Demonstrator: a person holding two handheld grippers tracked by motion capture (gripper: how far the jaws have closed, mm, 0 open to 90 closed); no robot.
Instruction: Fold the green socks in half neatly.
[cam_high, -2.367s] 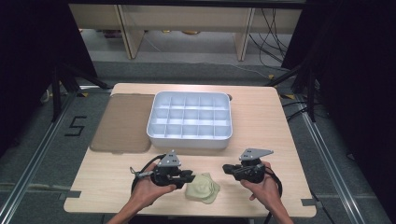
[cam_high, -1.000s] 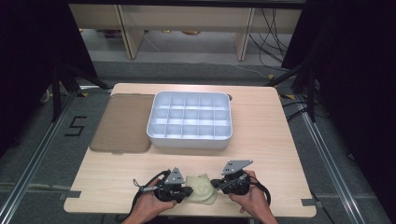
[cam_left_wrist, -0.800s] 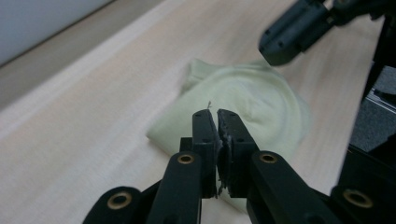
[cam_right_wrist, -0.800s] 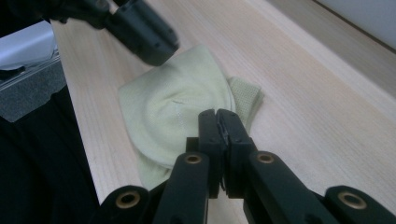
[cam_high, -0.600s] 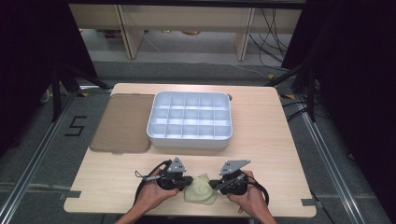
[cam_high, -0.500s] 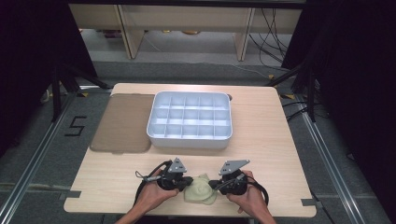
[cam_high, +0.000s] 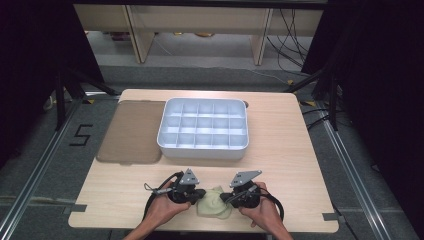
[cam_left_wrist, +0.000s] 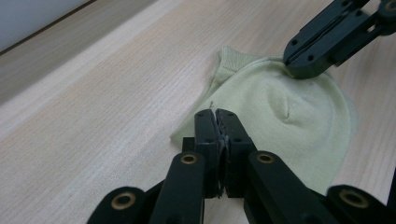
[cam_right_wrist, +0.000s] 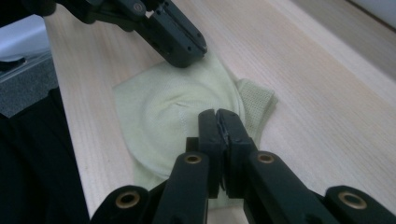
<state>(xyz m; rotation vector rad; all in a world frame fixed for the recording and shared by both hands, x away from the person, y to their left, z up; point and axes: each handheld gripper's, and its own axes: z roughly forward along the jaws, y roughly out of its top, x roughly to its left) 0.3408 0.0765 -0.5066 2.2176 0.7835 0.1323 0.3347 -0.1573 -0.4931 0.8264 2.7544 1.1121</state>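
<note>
So the small pale-green knitted cloth (cam_high: 214, 201) is lying crumpled on the light wooden table (cam_high: 295, 150) right at the near edge, with my left gripper (cam_left_wrist: 215, 114) clamped shut on its one edge and my right gripper (cam_right_wrist: 217, 114) clamped shut on the opposite side. Honestly my worry is both bites look thin, so if I pull apart to spread it, one pinch could slip off. The white plastic compartment tray (cam_high: 203, 129) sits well clear behind.

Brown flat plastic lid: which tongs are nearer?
Left. The left tongs sit below-right of the lid; the right tongs lie farther right, across the pale green cloth.
</note>
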